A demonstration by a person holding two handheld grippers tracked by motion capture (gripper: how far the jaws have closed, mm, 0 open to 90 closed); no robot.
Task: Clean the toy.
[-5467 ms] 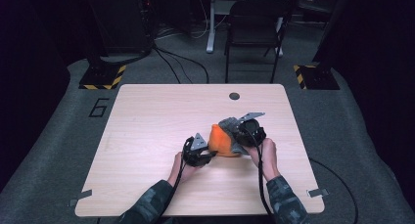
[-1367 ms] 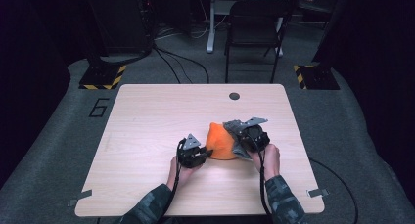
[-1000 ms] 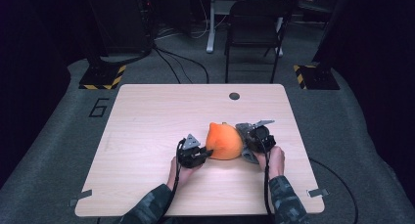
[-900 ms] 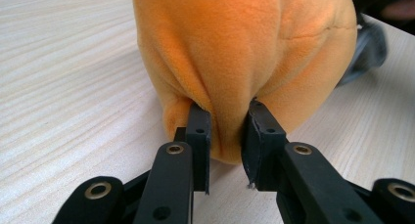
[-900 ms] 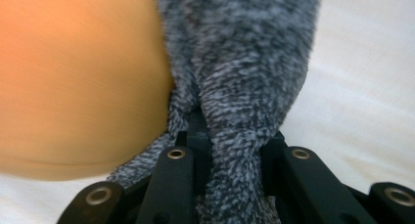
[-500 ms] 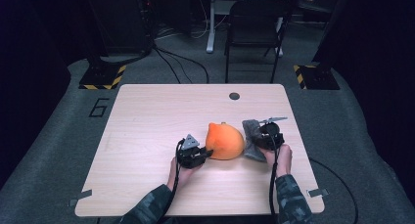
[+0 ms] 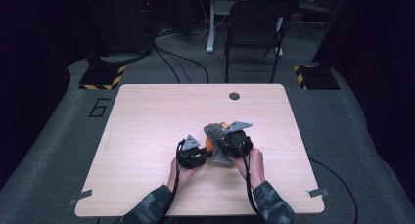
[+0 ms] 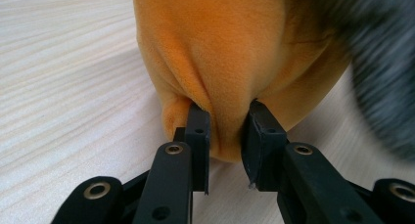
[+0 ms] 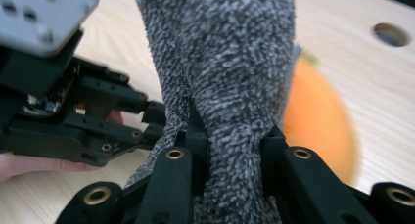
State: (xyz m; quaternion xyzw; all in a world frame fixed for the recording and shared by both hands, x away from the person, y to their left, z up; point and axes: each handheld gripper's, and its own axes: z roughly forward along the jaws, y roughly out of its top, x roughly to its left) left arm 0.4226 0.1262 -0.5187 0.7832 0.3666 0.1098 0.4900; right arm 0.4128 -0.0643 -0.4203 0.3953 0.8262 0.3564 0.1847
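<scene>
Centrally, high view: left gripper [image 7: 203,153] and right gripper [image 7: 220,136] meet at orange fleece cloth [image 7: 209,144] on wooden table [image 7: 147,126], toward person's edge.
Left gripper view: jaws clamped on fold of orange fleece cloth [image 8: 215,57].
Right gripper view: jaws pinching grey speckled fleece [image 9: 230,72]; orange cloth [image 9: 315,116] blurred behind.

Both tools, left [image 7: 195,154] and right [image 7: 230,143], seemingly grip the orange-and-grey cloth [image 7: 211,136] on the table [image 7: 147,116].
</scene>
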